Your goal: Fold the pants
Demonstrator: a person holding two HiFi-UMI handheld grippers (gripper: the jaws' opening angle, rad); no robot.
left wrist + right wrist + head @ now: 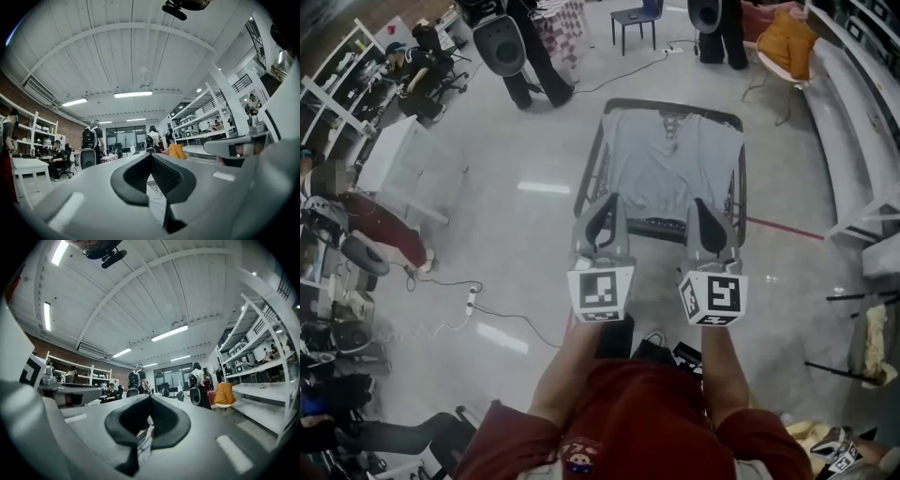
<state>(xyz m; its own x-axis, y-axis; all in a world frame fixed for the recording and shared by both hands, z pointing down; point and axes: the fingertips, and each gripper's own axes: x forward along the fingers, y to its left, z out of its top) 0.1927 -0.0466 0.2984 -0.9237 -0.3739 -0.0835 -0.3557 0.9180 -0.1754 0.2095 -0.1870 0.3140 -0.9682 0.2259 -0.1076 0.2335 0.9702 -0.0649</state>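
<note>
Rack (592, 173) | pants (670, 178) flat | drawstring (673, 127) end far | long axis near-far

Grey pants (673, 169), red shirt (647, 412) — glossy grey floor (516, 244)

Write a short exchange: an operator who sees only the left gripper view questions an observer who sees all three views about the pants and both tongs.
Operator: Where are the pants?
Observer: The grey pants lie spread flat on a black-framed table, with the drawstring at the far edge.
Operator: Where are my left tongs relative to them?
Observer: In the head view, the left tongs are over the pants' near left corner.
Operator: And the right tongs?
Observer: The right tongs are shut with nothing between them, over the near right corner.
</note>
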